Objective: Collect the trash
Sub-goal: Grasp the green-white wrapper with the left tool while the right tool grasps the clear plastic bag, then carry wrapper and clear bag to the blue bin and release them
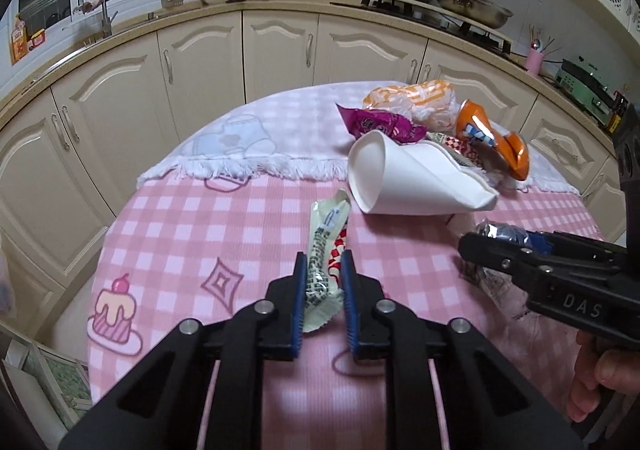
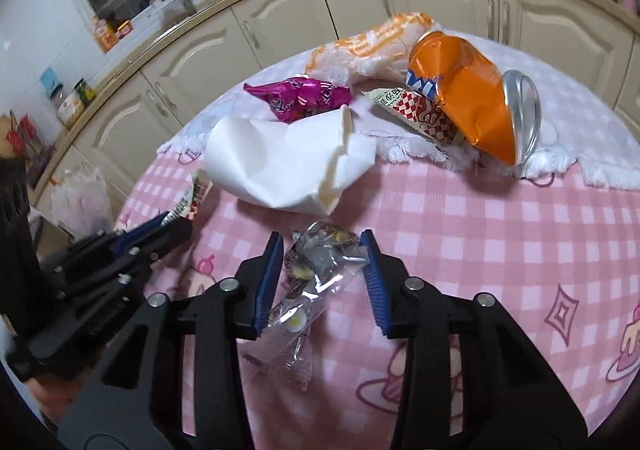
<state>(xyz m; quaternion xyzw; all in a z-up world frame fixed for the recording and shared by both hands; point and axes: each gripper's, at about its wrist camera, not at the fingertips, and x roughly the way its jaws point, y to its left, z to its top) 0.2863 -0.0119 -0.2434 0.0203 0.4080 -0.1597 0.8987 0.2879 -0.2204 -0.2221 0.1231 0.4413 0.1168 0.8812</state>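
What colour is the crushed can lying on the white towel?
Orange, with a blue-and-white label patch and a silver end; the crushed can shows best in the right wrist view.

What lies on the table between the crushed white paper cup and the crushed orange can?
A red-and-white checkered wrapper lies between the white paper cup and the orange can, clearest in the right wrist view.

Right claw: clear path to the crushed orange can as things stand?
Probably not yet. The right claw already has a clear crinkly wrapper between its pads. Otherwise the way looks free: bare pink cloth lies between it and the crushed orange can, with the flattened white cup off to the left.
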